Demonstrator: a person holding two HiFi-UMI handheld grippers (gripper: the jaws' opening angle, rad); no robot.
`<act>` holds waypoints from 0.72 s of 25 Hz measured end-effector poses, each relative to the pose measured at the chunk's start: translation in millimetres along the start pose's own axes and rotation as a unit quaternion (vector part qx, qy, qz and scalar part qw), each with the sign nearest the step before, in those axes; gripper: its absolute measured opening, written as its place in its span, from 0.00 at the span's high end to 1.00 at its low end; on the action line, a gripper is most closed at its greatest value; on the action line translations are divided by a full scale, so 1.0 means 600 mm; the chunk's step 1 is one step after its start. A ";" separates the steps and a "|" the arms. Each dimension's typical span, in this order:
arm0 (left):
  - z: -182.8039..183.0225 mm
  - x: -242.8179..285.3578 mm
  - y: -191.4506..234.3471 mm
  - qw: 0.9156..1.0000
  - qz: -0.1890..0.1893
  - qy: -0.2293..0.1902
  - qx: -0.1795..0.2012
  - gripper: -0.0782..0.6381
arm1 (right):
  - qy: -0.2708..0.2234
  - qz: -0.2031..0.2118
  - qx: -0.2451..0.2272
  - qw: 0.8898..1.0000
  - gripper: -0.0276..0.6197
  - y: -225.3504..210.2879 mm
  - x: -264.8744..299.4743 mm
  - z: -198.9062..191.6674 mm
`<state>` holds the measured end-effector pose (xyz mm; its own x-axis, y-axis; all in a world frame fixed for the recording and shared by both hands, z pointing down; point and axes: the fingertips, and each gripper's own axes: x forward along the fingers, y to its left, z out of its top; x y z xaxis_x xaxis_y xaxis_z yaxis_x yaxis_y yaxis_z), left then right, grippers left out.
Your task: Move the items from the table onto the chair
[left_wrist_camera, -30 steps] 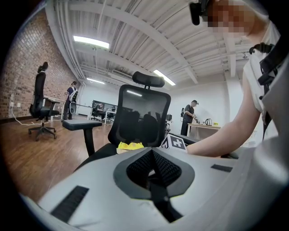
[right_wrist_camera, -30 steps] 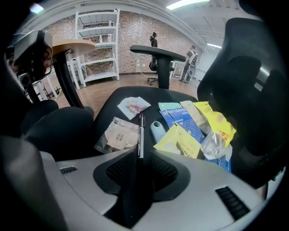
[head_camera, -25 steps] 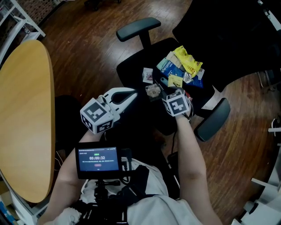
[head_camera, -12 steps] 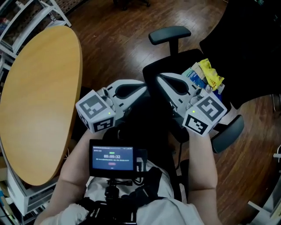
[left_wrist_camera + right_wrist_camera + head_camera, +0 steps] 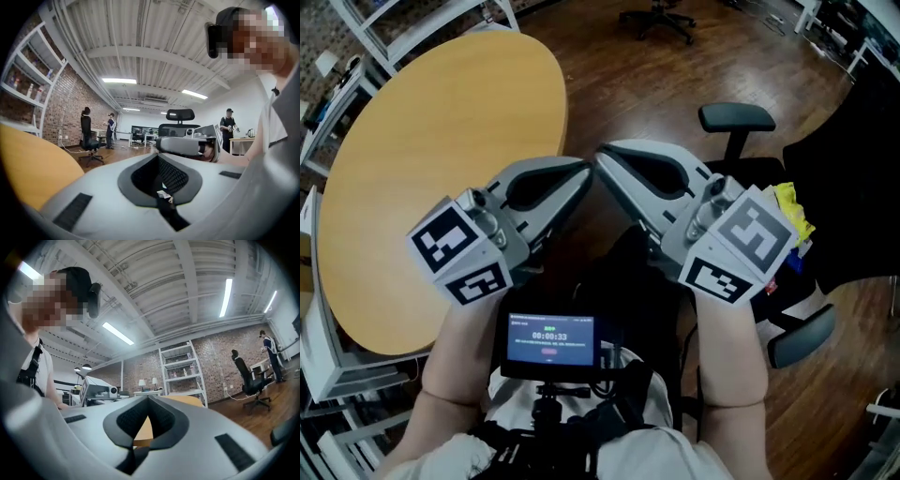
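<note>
In the head view, the oval wooden table (image 5: pixel 441 141) fills the upper left, and we see nothing lying on the part of its top that shows. The black office chair (image 5: pixel 737 116) stands at the right. The heap of packets (image 5: pixel 789 211), a yellow wrapper uppermost, lies on its seat, mostly hidden behind the marker cube of the right gripper (image 5: pixel 602 155). The left gripper (image 5: pixel 581 171) and the right one are lifted in front of us, noses almost meeting and slanting inward. The heap therefore lies to the right of and behind the right gripper's tips, nearer that hand. So little of the heap shows that we cannot give its long axis or heading.

In the left gripper view, the left gripper (image 5: pixel 158 154) has its jaws drawn together with nothing clamped. The table (image 5: pixel 28 168) lies to its left.

In the right gripper view, the right gripper (image 5: pixel 148 398) is likewise closed and empty, and only the table (image 5: pixel 183 401) shows beyond it.

We judge the transfer done or nearly so. Any further pick would mean turning left, towards the table.
</note>
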<state>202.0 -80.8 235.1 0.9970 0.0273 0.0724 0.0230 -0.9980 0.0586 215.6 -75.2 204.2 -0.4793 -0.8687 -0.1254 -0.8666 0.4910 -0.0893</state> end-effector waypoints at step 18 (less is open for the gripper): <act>-0.047 -0.403 0.153 0.965 0.263 0.006 -0.008 0.88 | 0.057 0.188 -0.005 0.981 0.95 0.221 0.313 -0.105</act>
<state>-39.1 -177.4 250.8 0.8691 -0.4829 0.1072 -0.4879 -0.8725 0.0252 2.1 -177.4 231.1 -0.7767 -0.6288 -0.0356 -0.6271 0.7774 -0.0490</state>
